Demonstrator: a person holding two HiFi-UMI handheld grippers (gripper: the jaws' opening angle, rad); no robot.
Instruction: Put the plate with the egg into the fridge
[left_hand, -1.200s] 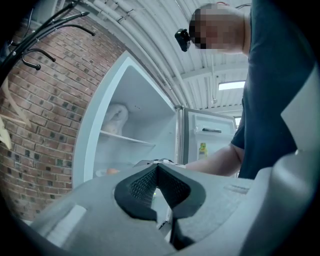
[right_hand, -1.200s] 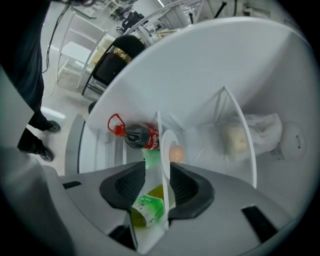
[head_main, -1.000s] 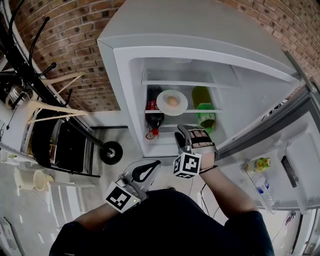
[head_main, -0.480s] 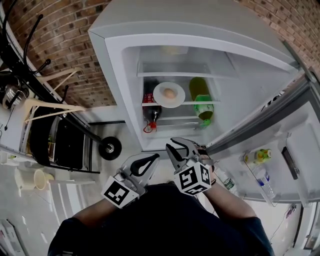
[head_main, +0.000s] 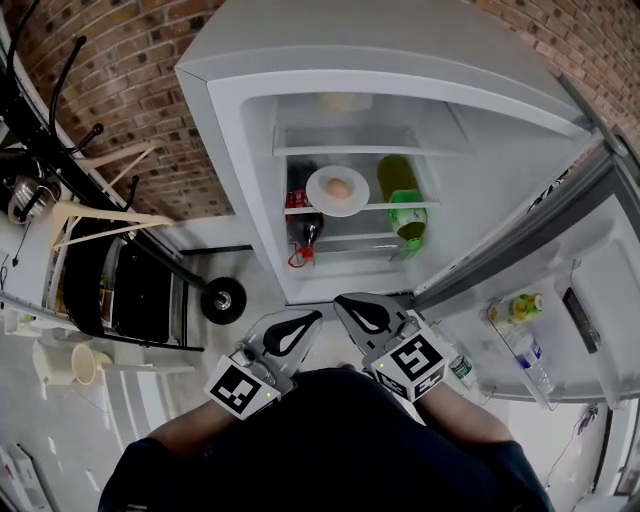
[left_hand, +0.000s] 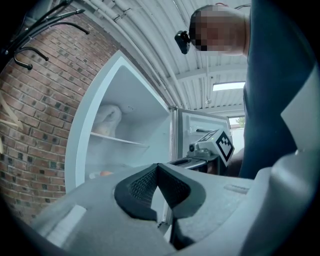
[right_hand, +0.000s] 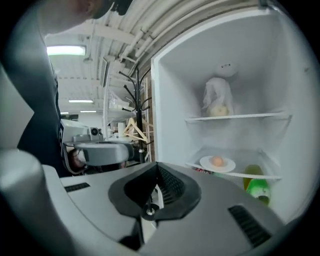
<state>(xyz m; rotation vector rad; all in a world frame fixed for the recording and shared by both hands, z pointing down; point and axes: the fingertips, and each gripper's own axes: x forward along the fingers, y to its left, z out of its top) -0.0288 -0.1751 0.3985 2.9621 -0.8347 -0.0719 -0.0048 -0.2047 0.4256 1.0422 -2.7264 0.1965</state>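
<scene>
The left gripper (head_main: 306, 320) is hovering with its fingers pressed together, gripping nothing. The right gripper (head_main: 347, 302) is sitting just beside it; its fingers have just been closing and are now meeting on nothing. Well ahead of both pairs of fingers, the plate (head_main: 322, 195) with the egg (head_main: 339, 186) is resting on a shelf (head_main: 425, 206) inside the open fridge (head_main: 235, 130), beside a green bottle (head_main: 405, 218).

The fridge's middle shelf (right_hand: 241, 173) carries a white plate (right_hand: 217, 164) holding an egg (right_hand: 217, 160); the upper shelf (right_hand: 250, 117) bears a pale bundle (right_hand: 218, 97).
</scene>
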